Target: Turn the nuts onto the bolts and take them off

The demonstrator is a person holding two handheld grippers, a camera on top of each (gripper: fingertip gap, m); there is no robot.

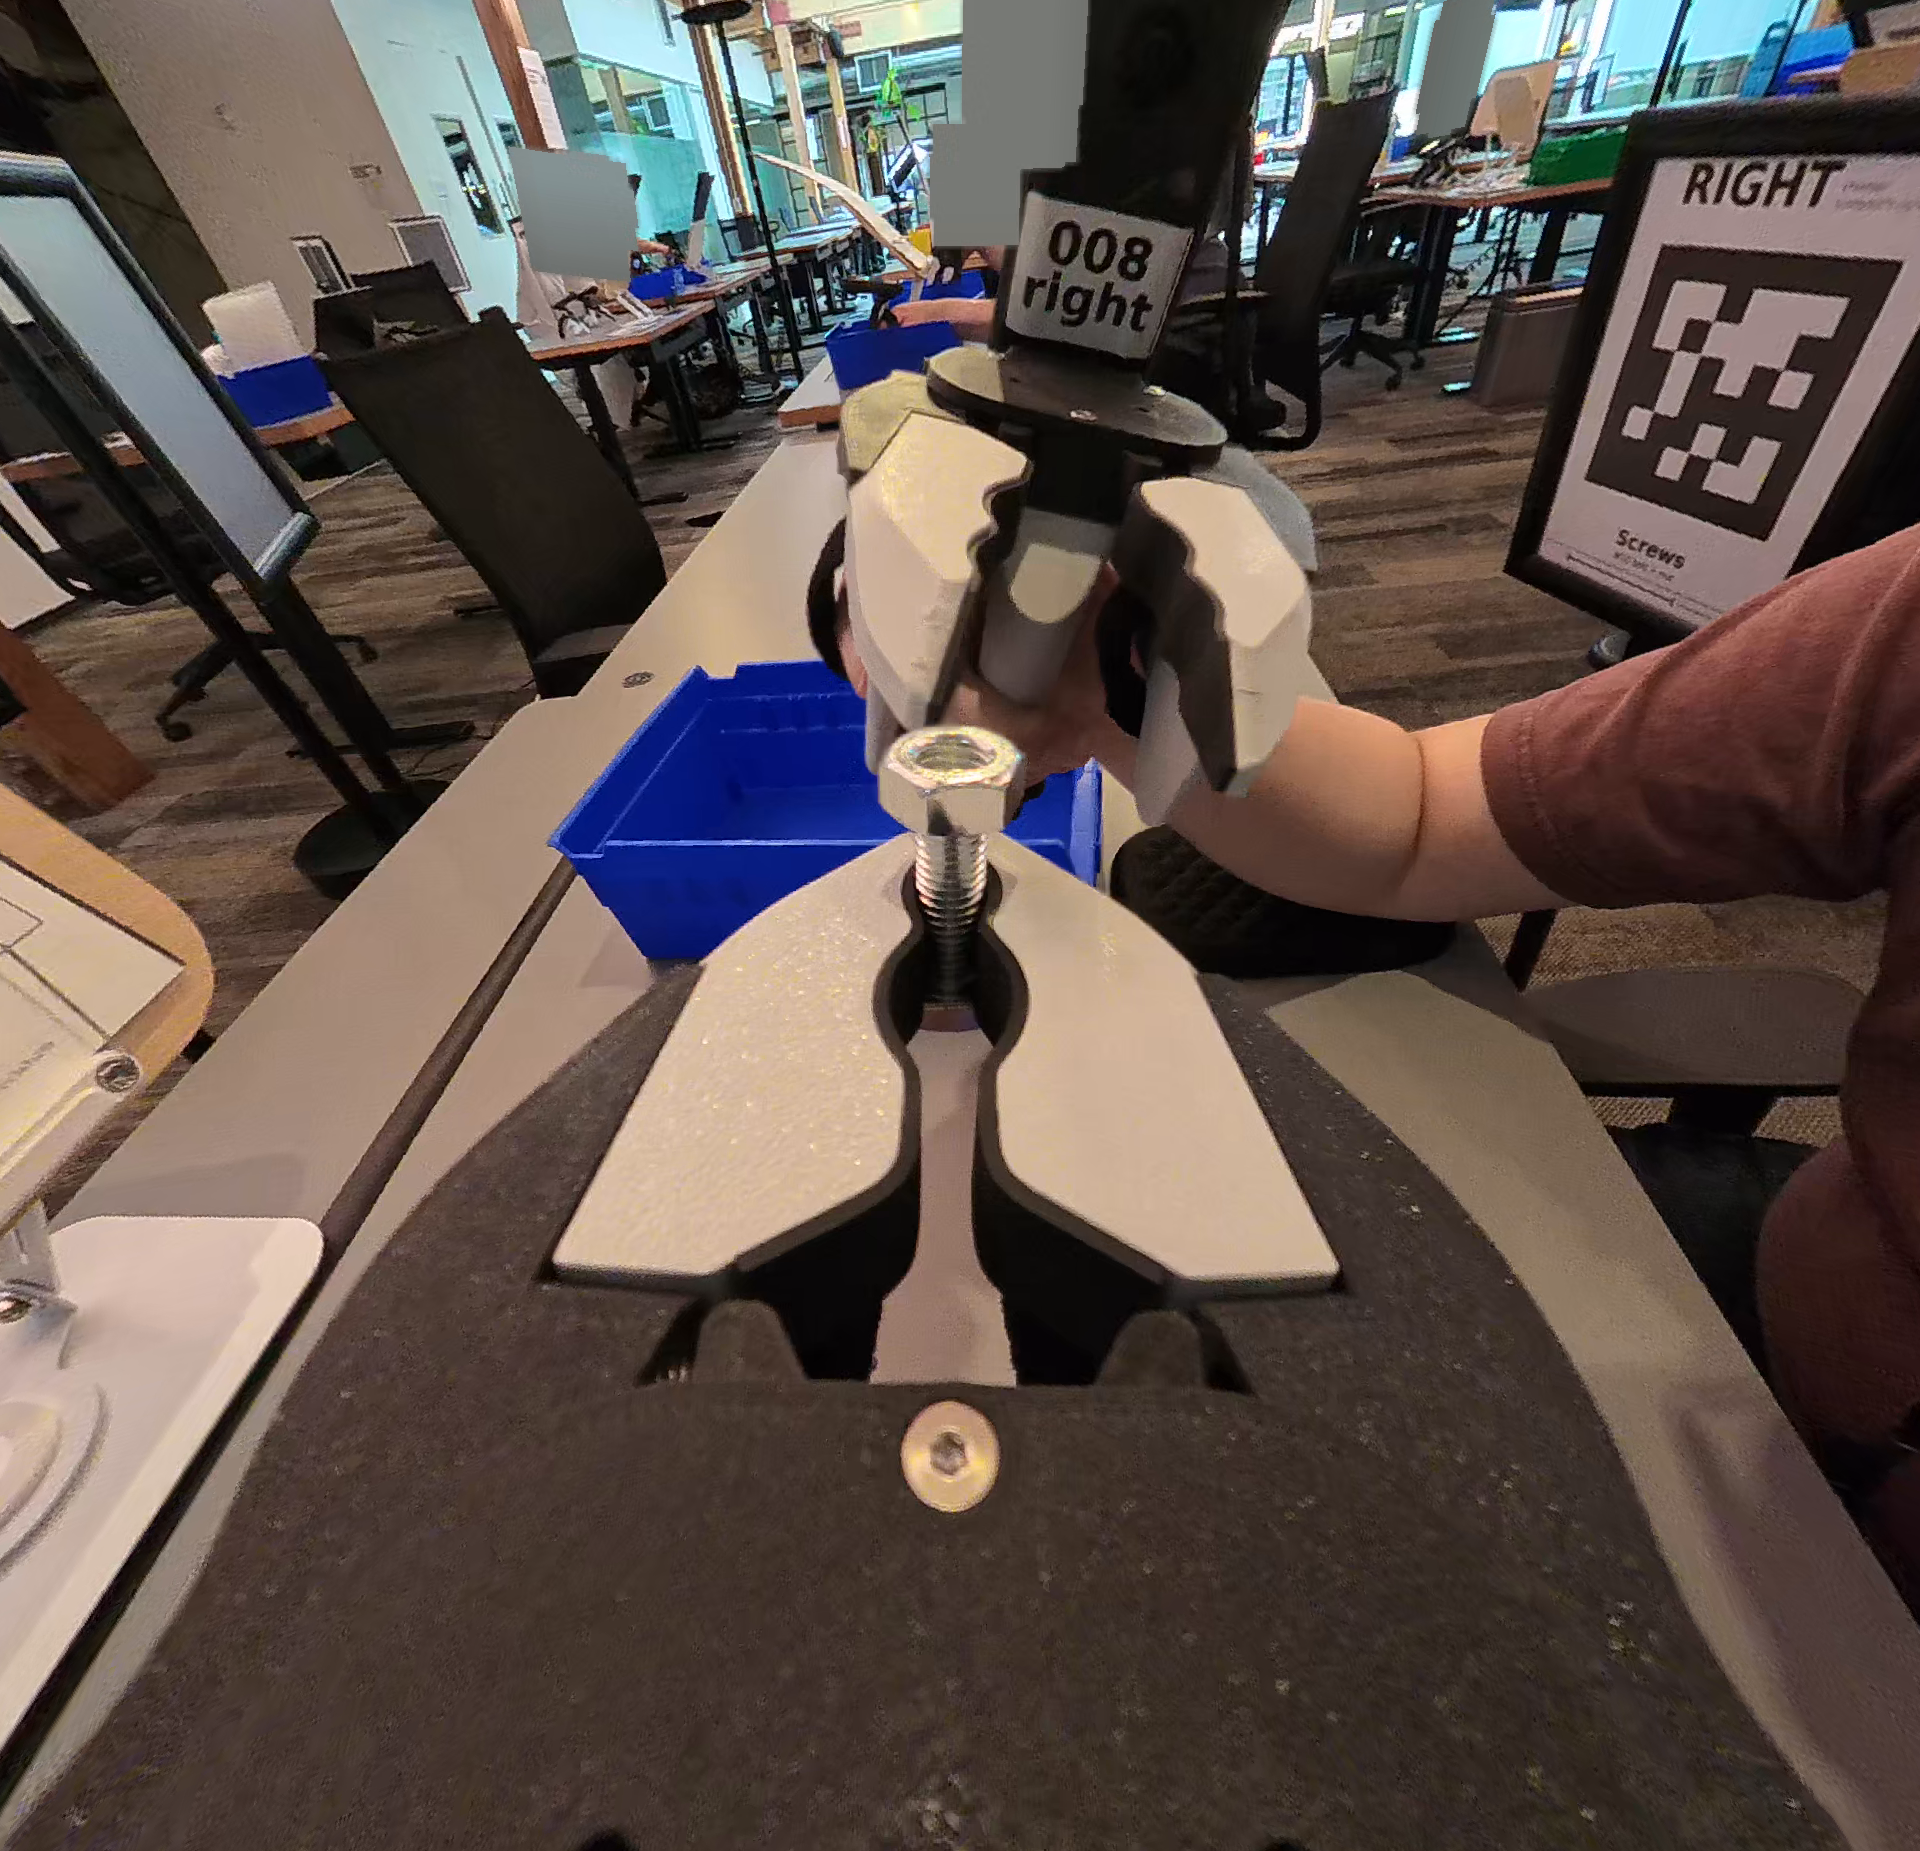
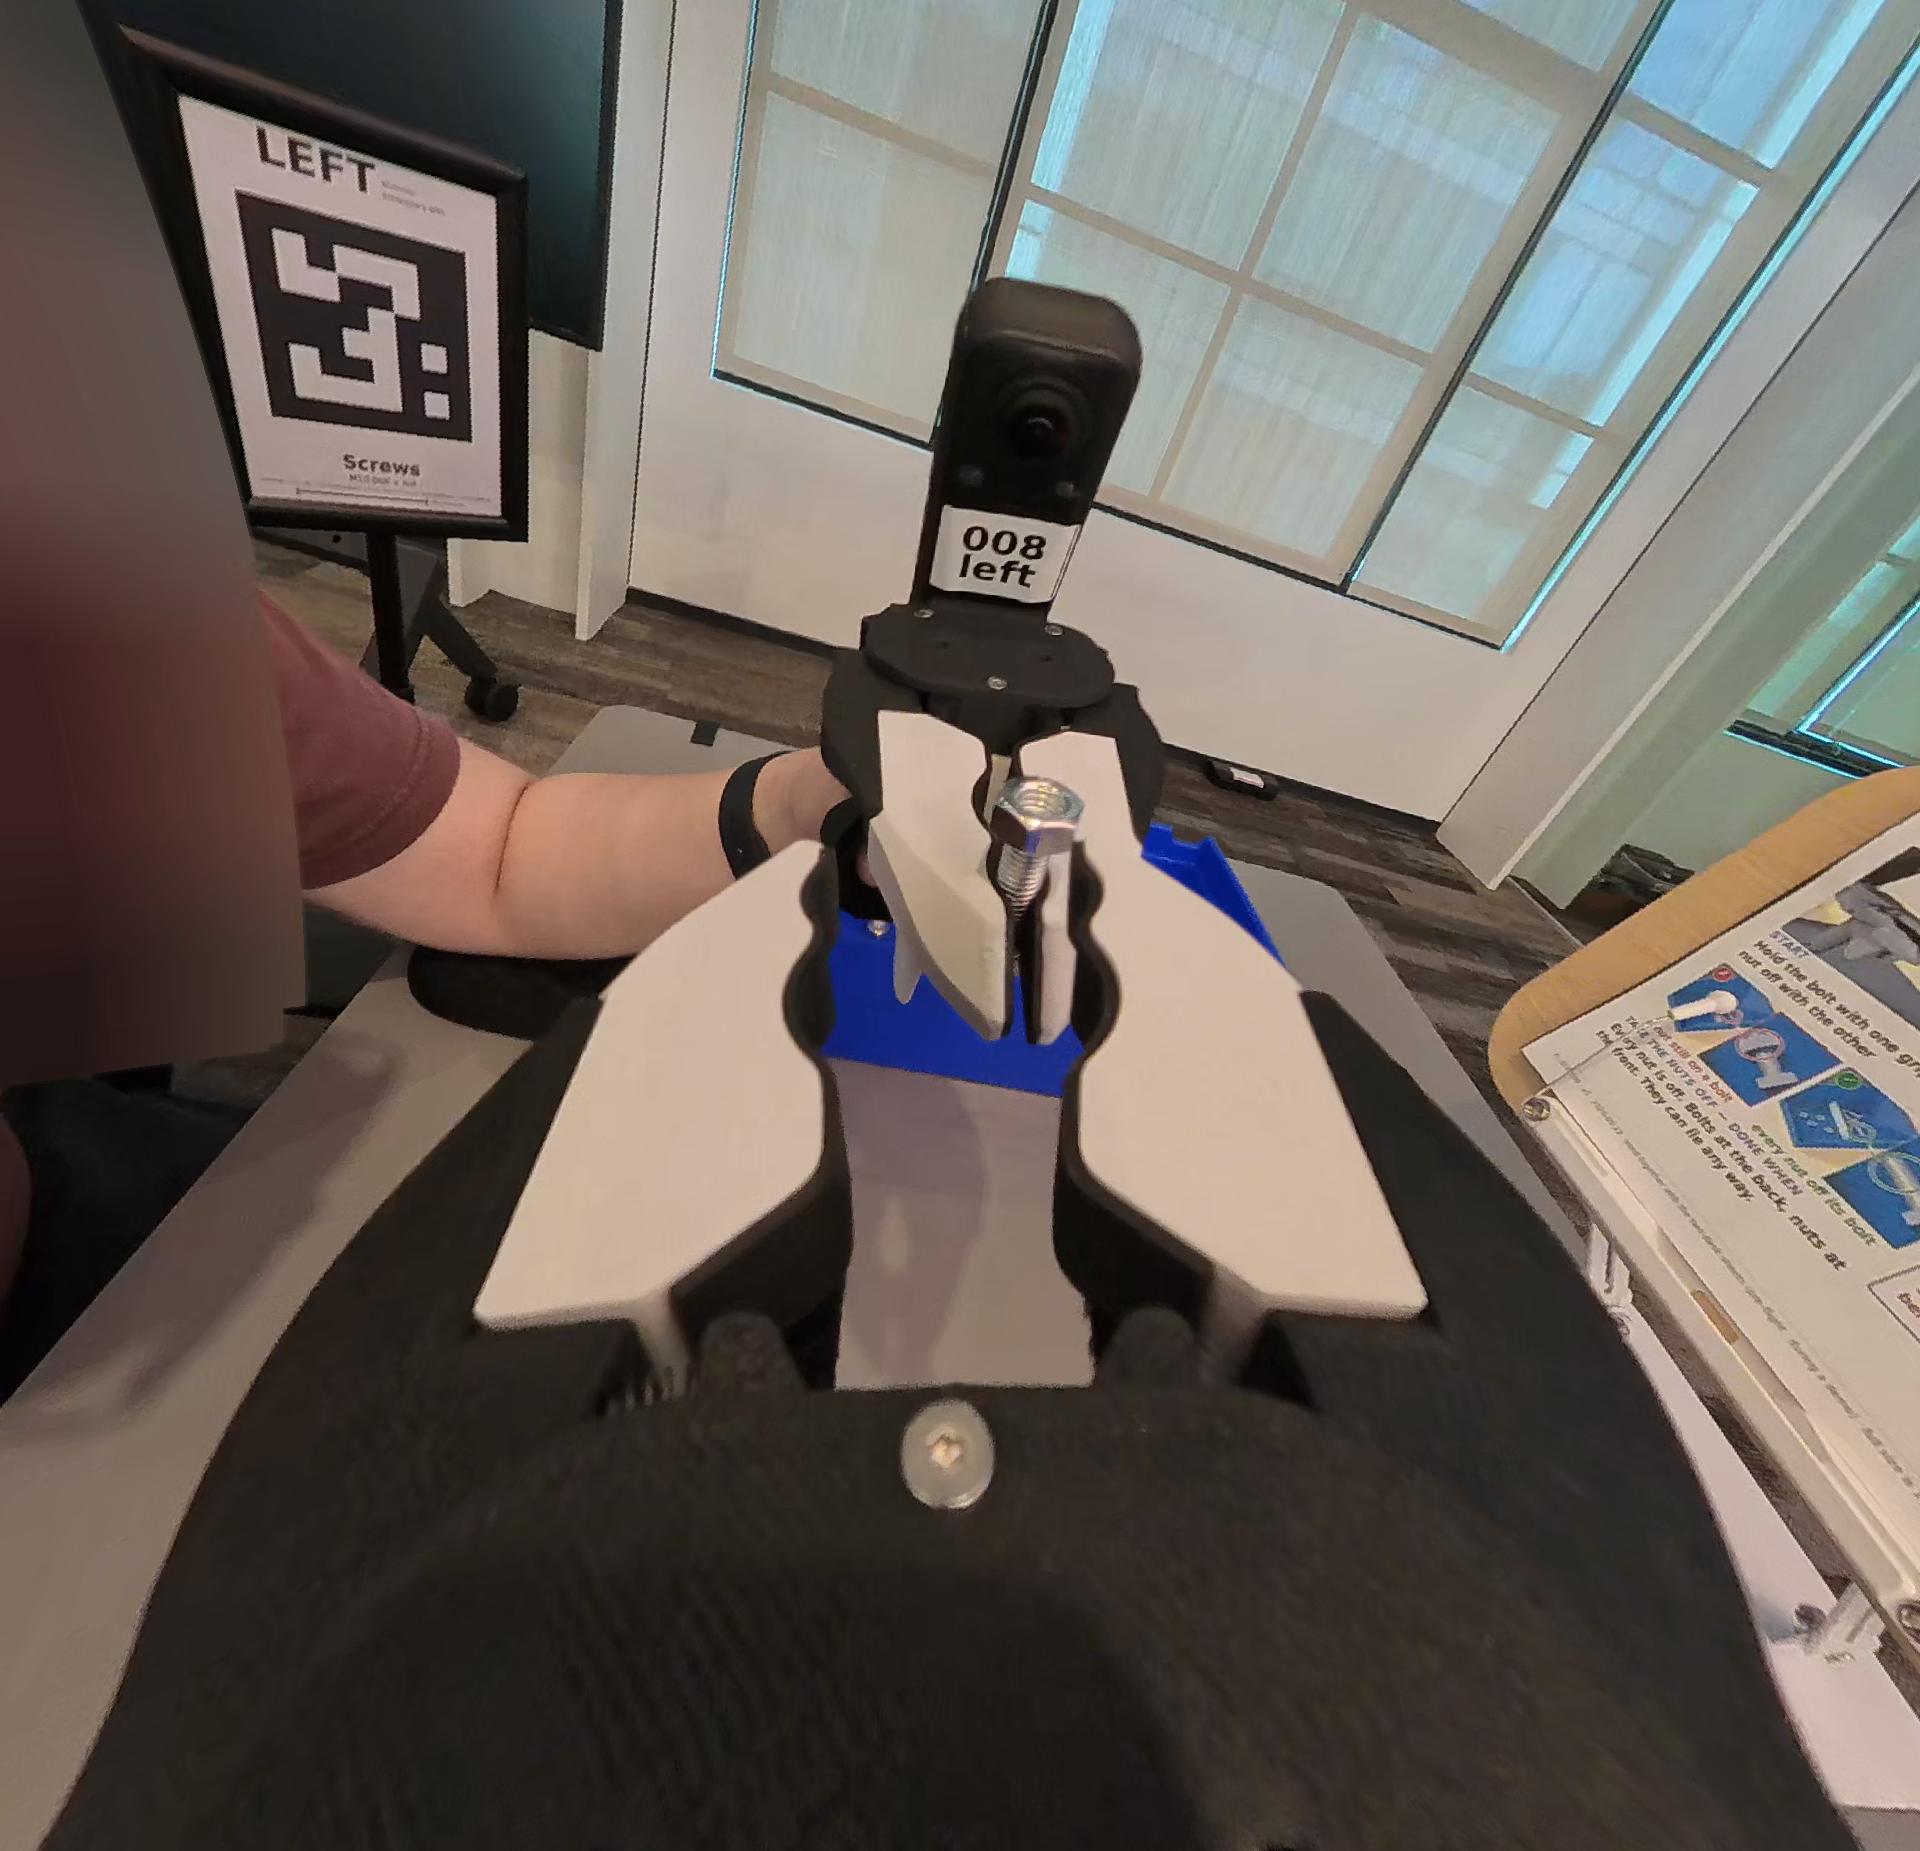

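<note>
A silver bolt (image 1: 948, 892) stands upright, and my left gripper (image 1: 951, 866) is shut on its threaded shank. A silver hex nut (image 1: 951, 778) sits on the bolt's top end, with its threaded hole showing. The bolt's head is hidden between the fingers. My right gripper (image 1: 1060, 752) hangs just behind and above the nut, pointing down, open and empty. In the right wrist view the right gripper (image 2: 956, 866) is wide open, and the nut (image 2: 1036, 809) and bolt (image 2: 1013, 882) stand just beyond its fingertips, held by the left gripper (image 2: 1023, 1017).
A blue bin (image 1: 727, 783) sits on the grey table (image 1: 468, 970) just behind the bolt; it also shows in the right wrist view (image 2: 935, 1038). A framed marker sign (image 1: 1745, 367) stands at the right. An instruction sheet (image 2: 1714, 1126) lies on a board. The person's forearm (image 1: 1351, 814) reaches in. My two grippers' fingertips are within a few centimetres of each other.
</note>
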